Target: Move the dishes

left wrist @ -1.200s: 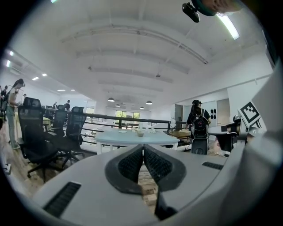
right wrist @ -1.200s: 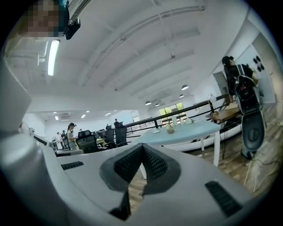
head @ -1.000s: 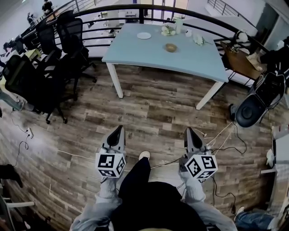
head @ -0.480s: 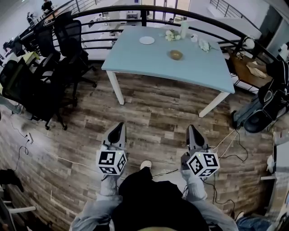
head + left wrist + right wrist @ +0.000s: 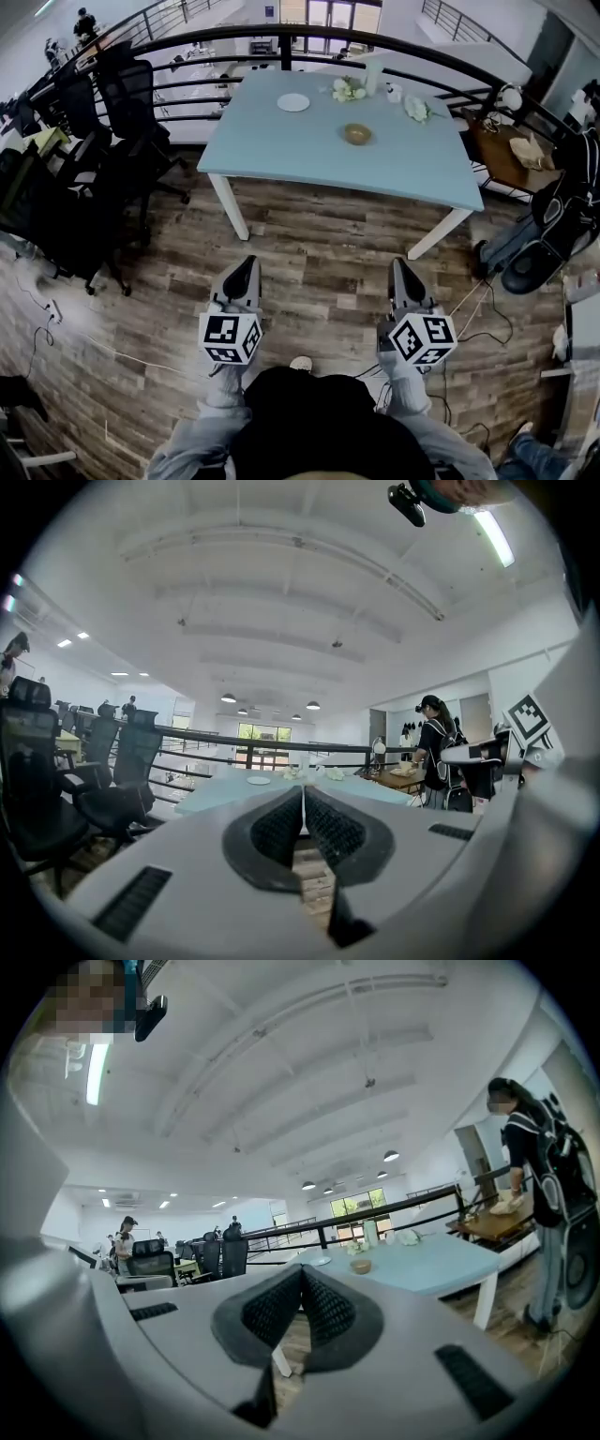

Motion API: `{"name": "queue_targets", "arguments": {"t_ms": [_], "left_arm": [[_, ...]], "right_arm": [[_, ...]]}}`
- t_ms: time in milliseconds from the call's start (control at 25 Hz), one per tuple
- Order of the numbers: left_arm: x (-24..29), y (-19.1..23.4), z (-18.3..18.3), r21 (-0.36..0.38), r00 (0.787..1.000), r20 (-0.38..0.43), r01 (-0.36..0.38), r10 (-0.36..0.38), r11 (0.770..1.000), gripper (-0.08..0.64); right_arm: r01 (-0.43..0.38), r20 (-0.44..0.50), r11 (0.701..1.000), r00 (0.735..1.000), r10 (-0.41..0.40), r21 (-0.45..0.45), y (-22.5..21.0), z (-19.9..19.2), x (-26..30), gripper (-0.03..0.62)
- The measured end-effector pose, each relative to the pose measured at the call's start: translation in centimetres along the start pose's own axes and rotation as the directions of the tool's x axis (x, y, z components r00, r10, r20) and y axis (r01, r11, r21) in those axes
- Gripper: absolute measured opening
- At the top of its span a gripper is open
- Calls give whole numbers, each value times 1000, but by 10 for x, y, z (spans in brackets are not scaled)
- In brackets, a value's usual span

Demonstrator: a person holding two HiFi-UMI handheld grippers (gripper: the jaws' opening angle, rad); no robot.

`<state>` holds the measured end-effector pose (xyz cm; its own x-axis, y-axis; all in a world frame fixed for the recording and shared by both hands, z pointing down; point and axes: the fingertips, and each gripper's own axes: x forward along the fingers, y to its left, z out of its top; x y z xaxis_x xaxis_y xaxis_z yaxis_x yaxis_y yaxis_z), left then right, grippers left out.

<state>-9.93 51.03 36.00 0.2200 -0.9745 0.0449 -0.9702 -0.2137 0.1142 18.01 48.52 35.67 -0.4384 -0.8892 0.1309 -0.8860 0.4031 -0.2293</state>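
Wood-plank floor [image 5: 337,253] of a railed mezzanine office, with a pale blue table [image 5: 281,141] standing ahead of the person and black office chairs [image 5: 131,94] to the left. Both dishes sit on the table's far half: a white plate [image 5: 293,102] toward the back edge and a small brown bowl [image 5: 356,134] nearer the middle, well apart from each other. Left gripper [image 5: 242,275] and right gripper [image 5: 401,272] are held low over the floor, side by side, pointing forward at the table and well short of it. The bowl lies ahead and slightly inward of the right gripper, judged the nearer one; the plate lies farther off, more on the left gripper's line. Each gripper's jaws are pressed together with nothing between them.
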Motion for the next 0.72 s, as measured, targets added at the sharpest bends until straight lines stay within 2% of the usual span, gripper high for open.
{"name": "queue_targets", "arguments": {"t_ms": [160, 360, 520, 720], "left_arm": [[10, -2, 0, 7, 999, -16, 32, -32, 999, 21], [2, 0, -24, -15, 997, -78, 25, -26, 1000, 21], [0, 12, -37, -12, 993, -113, -15, 14, 1000, 21], [22, 37, -38, -62, 993, -100, -71, 64, 996, 21]], "right_arm": [[8, -14, 1000, 1000, -8, 8, 0, -5, 11, 8], [43, -71, 998, 997, -41, 33, -8, -28, 6, 8], [60, -96, 996, 994, -54, 60, -21, -37, 12, 8], [18, -92, 999, 996, -14, 43, -20, -35, 49, 8]]}}
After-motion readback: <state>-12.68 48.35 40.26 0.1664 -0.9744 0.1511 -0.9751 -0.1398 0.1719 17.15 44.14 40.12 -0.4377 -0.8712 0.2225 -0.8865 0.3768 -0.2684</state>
